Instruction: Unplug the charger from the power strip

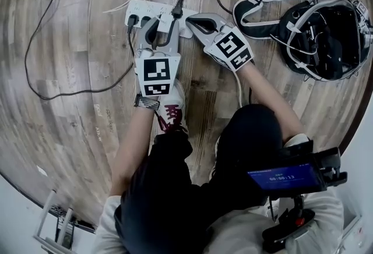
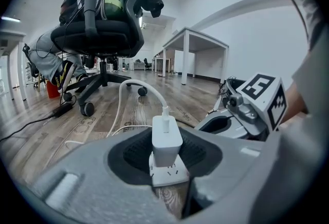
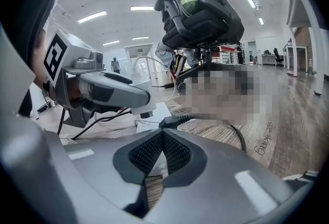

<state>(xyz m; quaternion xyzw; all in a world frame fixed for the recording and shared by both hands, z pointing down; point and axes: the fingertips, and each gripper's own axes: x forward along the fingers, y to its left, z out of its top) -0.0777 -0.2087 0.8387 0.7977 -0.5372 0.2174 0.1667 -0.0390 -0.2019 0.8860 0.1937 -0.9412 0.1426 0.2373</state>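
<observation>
Charger (image 2: 166, 138) in power strip (image 2: 167, 175), clamped between left gripper (image 1: 162, 23) fingers (image 2: 131, 155)

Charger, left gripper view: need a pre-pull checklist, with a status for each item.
1. Charger between the left gripper jaws: ok, centred between the pads.
2. Pads against its sides: ok, no gap shows. How firm the grip is: cannot tell.
3. Charger seated in the power strip: ok, not yet out.
4. Right gripper shut, tips at the strip's right end: ok. Whether it pins the strip down: cannot tell.
5. White cable slack: ok, it arcs loosely down to the floor.
6. Black plug clear of the left jaws: cannot tell, it sits close beside them.
</observation>
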